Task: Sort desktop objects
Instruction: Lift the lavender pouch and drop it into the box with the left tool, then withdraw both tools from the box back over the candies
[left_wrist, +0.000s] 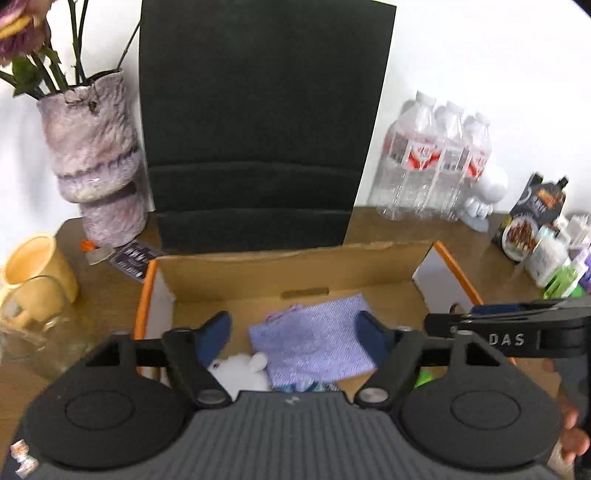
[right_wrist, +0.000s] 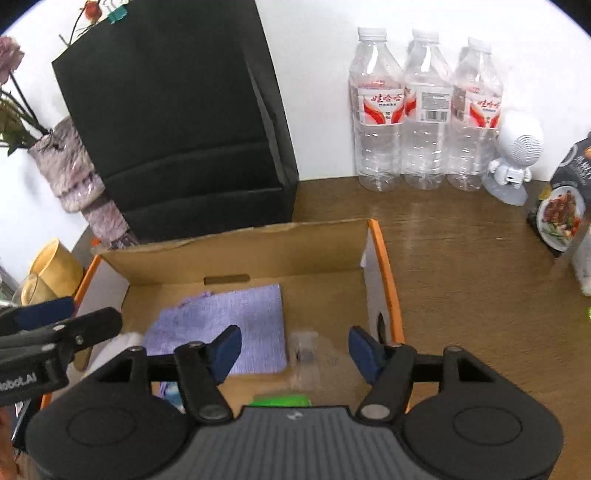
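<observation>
**On the brown bench: open box and its surroundings**

Against the white wall (right_wrist: 314, 92) stands a tall black paper bag (right_wrist: 177, 122), with a mottled pink vase (left_wrist: 92, 162) of wilted flowers to its left. Three clear water bottles (right_wrist: 424, 118) line the wall to the right, a small white robot figurine (right_wrist: 513, 158) just beside them, then a dark food packet (right_wrist: 565, 199). A yellow mug (left_wrist: 37, 266) sits at the left edge of the wood-grain bench (right_wrist: 480, 277).

A cardboard box (right_wrist: 236, 251) with orange rims sits in front of the bag, holding a folded lilac cloth (right_wrist: 229, 332), a white plush toy (left_wrist: 240, 369), a small clear item (right_wrist: 304, 354) and something green (right_wrist: 280, 400).

Left claw (left_wrist: 293, 332): spread wide above the cloth, pinching nothing. Right claw (right_wrist: 293, 349): spread above the clear item, empty.
</observation>
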